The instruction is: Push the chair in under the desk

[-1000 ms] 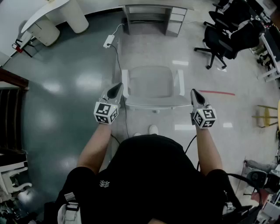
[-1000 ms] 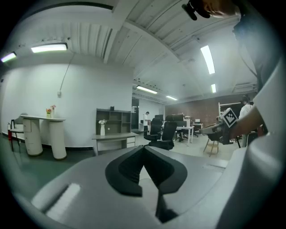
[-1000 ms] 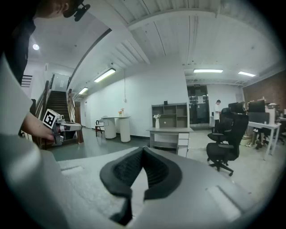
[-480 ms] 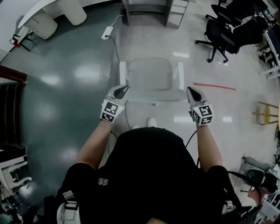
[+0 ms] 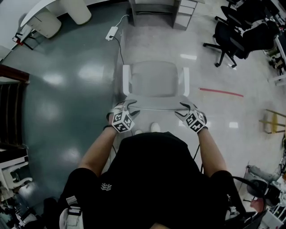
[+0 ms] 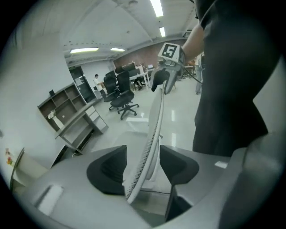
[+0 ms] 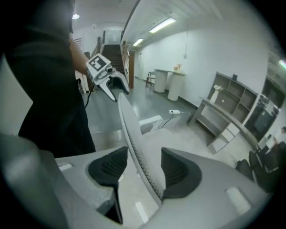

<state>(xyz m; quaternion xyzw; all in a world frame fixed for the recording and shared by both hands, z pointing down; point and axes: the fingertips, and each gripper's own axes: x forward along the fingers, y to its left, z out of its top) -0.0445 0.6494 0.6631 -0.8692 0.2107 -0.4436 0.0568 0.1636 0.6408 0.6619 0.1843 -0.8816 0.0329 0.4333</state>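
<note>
A white mesh chair (image 5: pixel 154 78) stands on the floor facing a grey desk (image 5: pixel 178 13) at the far end. The top edge of its backrest (image 5: pixel 156 108) runs between my two grippers. My left gripper (image 5: pixel 132 107) sits over the left end of that edge, and its jaws are opening with the backrest (image 6: pixel 152 129) between them. The left gripper (image 6: pixel 143 165) shows a gap beside the mesh. My right gripper (image 5: pixel 182 109) straddles the right end. The right gripper's (image 7: pixel 144 167) jaws are opening too, with the backrest (image 7: pixel 132 129) between them and a gap on one side.
A power strip (image 5: pixel 111 32) with its cable lies on the floor left of the chair. Black office chairs (image 5: pixel 237 36) stand at the back right. A red tape line (image 5: pixel 221 92) marks the floor on the right. A white curved counter (image 5: pixel 49 13) fills the back left.
Both grippers have moved inward from beside the chair's sides onto the top edge of the backrest. Their jaws now stand astride that edge.
</note>
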